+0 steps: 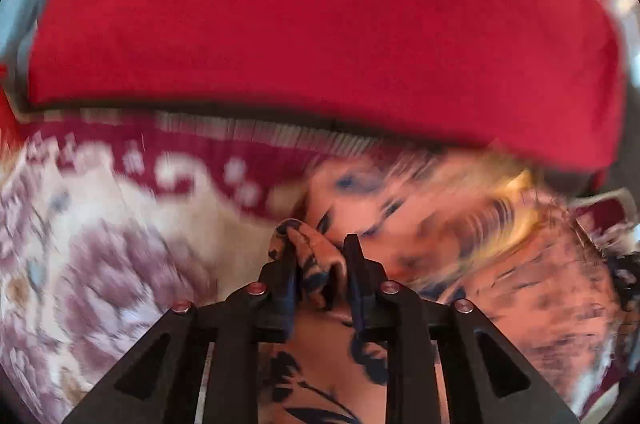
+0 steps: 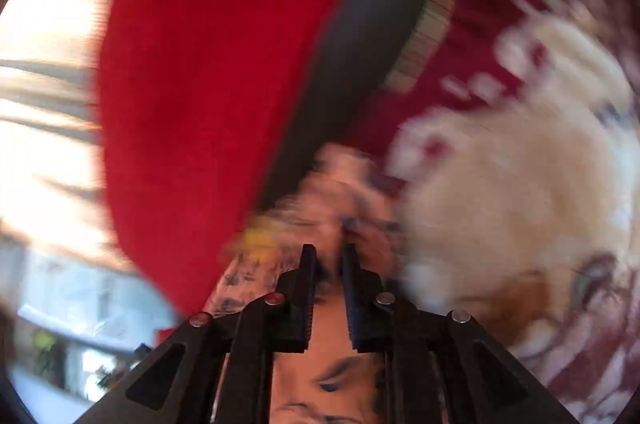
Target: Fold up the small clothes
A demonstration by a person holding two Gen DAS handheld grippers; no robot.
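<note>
A small peach garment with dark blue floral print (image 1: 440, 224) lies crumpled on a patterned rug, spreading to the right in the left wrist view. My left gripper (image 1: 320, 244) is shut on a bunched fold of it. In the right wrist view the same garment (image 2: 344, 192) is blurred just ahead of my right gripper (image 2: 328, 252), whose jaws stand a narrow gap apart with cloth between and under them. Whether they pinch the cloth is unclear from the blur.
A large red cushion (image 1: 320, 16) fills the upper part of both views, also on the left in the right wrist view (image 2: 208, 84). The rug (image 1: 100, 224) is cream and maroon with a fringed edge (image 2: 436, 4). A bright window area (image 2: 44, 64) lies far left.
</note>
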